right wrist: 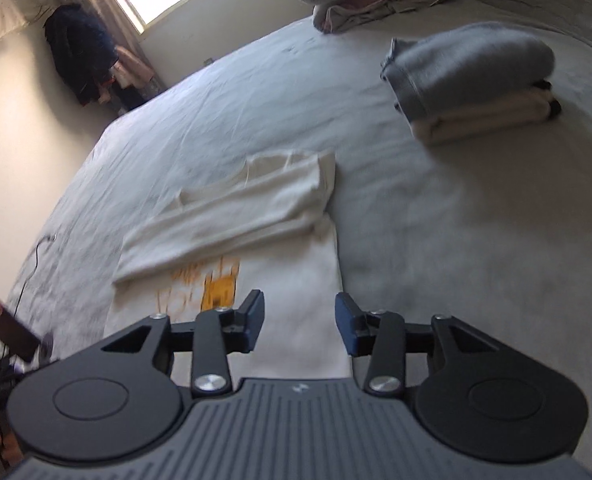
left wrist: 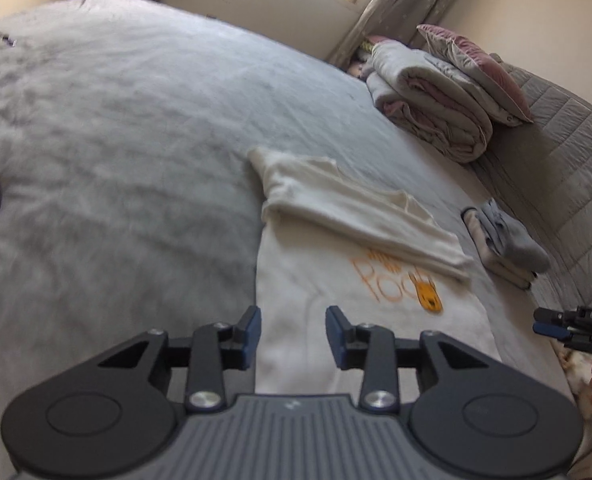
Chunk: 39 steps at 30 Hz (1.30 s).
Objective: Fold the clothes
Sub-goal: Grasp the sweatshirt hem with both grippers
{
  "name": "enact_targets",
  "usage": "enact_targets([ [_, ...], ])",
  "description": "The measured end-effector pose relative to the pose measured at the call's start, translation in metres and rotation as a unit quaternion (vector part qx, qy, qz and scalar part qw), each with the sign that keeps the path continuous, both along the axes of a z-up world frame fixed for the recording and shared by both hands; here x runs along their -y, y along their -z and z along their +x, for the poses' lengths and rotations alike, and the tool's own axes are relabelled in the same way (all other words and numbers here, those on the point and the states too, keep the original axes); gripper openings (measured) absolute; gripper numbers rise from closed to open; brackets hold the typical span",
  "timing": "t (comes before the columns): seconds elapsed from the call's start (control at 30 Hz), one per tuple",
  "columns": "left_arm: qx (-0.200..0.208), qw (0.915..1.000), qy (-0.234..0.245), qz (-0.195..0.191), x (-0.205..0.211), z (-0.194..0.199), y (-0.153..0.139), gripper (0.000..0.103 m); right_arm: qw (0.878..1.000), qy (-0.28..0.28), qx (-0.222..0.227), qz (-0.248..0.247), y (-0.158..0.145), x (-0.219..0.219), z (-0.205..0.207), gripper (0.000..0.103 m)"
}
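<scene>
A white shirt (left wrist: 316, 280) with an orange print (left wrist: 400, 284) lies flat on the grey bed, its far end folded over into a cream band (left wrist: 356, 208). My left gripper (left wrist: 293, 332) hovers open over the shirt's near left part, nothing between its fingers. In the right wrist view the same shirt (right wrist: 296, 308) shows its orange print (right wrist: 216, 284) and folded band (right wrist: 256, 208). My right gripper (right wrist: 299, 322) is open above the shirt's near right edge, empty. The right gripper (left wrist: 572, 328) also shows at the left view's right edge, held by a hand.
A small pile of folded clothes, grey on top of cream (right wrist: 472, 80) (left wrist: 504, 240), sits on the bed beyond the shirt. A rolled quilt (left wrist: 432, 100) and a pillow (left wrist: 476, 68) lie by the quilted headboard (left wrist: 568, 152). A cable (right wrist: 36, 256) trails on the grey bedspread (left wrist: 116, 140).
</scene>
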<state>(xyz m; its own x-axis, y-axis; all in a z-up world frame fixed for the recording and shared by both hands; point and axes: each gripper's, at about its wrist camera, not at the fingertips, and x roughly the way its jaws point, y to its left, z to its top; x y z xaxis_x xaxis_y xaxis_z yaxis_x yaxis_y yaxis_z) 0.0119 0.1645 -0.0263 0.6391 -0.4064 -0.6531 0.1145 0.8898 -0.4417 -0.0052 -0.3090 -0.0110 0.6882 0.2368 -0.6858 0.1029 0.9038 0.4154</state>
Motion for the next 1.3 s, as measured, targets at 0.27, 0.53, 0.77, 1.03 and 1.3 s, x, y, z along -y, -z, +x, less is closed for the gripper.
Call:
enact_targets([
  [0.27,-0.074,0.9966,0.005,-0.035,-0.029,-0.029,0.02,0.037,0.999,-0.021,-0.035,0.009,0.025,0.001,-0.062,0.048],
  [0.53,-0.122,0.9887,0.04,-0.077,-0.036,-0.054,0.041,0.037,0.995,-0.008,-0.078,0.065,0.049,0.019,-0.107,0.048],
  [0.77,-0.152,0.9812,0.032,-0.115,-0.047,-0.066,0.053,0.037,0.991,-0.014,-0.087,0.096,0.062,0.021,-0.13,0.048],
  [1.03,-0.174,0.9769,0.064,-0.106,-0.043,-0.07,0.056,0.037,0.984,-0.033,-0.099,0.146,0.075,0.02,-0.135,0.048],
  [1.3,-0.184,0.9689,0.072,-0.149,-0.044,-0.064,0.073,0.037,0.974,-0.02,-0.101,0.202,0.087,0.031,-0.138,0.039],
])
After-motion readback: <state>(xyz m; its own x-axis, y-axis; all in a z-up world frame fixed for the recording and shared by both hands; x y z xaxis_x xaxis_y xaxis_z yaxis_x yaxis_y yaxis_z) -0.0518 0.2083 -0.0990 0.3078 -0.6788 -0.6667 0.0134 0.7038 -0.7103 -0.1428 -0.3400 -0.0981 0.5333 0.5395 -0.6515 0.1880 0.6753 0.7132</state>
